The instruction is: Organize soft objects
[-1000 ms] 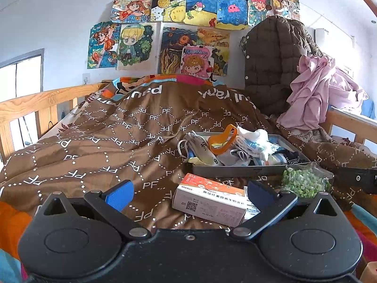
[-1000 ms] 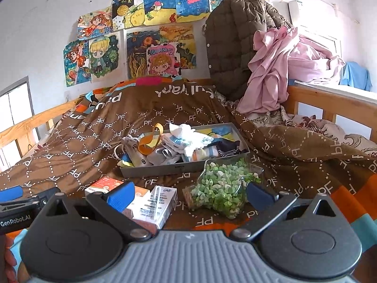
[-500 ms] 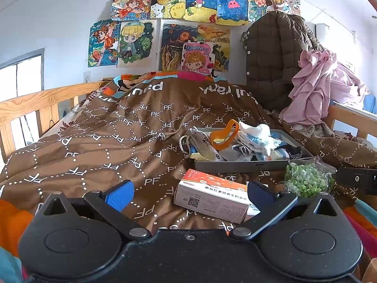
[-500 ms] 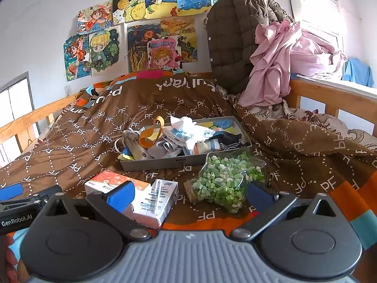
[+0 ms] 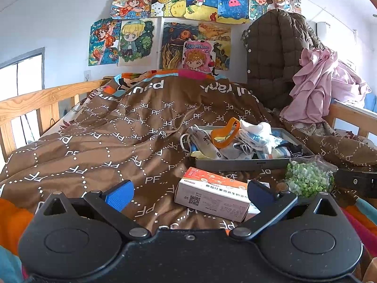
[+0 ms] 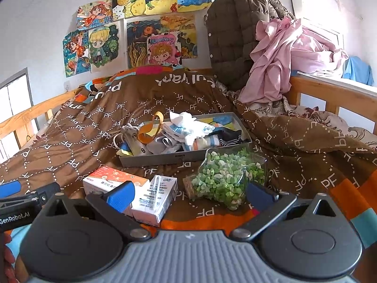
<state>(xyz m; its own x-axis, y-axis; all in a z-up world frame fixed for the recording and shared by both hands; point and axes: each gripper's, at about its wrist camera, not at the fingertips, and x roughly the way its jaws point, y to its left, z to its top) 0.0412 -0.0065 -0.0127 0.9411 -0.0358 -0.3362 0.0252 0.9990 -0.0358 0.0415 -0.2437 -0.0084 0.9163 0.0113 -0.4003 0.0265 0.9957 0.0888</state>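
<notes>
- Both tongs hover low over the foot of the bed, each spread apart and holding nothing: the left tongs (image 5: 188, 189) sit at 6 o'clock in their own view, the right tongs (image 6: 189, 193) likewise.
- The soft things, socks and small cloth pieces (image 6: 186, 134), lie heaped in a grey tray (image 6: 165, 159) on the brown quilt (image 6: 94, 127), at about 12 o'clock from the right tongs and well apart from them.
- An orange strap loop (image 6: 150, 127) stands up from the heap at its 9 o'clock end; a white sock (image 6: 186, 120) tops the middle.
- The tray's long axis runs from 9 to 3 o'clock across the right view, its far end slewed a little toward 2. The heap follows that line; single pieces point every way, too tangled to tell.
- Between tongs and tray lie harder things: an orange-and-white box (image 5: 212, 194), a small white carton (image 6: 155, 195) touching it, and a clear bag of green bits (image 6: 226, 179) at 1 o'clock.
- By my judgement this is the approach step, with no piece yet gripped.
- The next move likely calls for reaching over the boxes and bag, then pinching one top piece without dragging its neighbours.
</notes>
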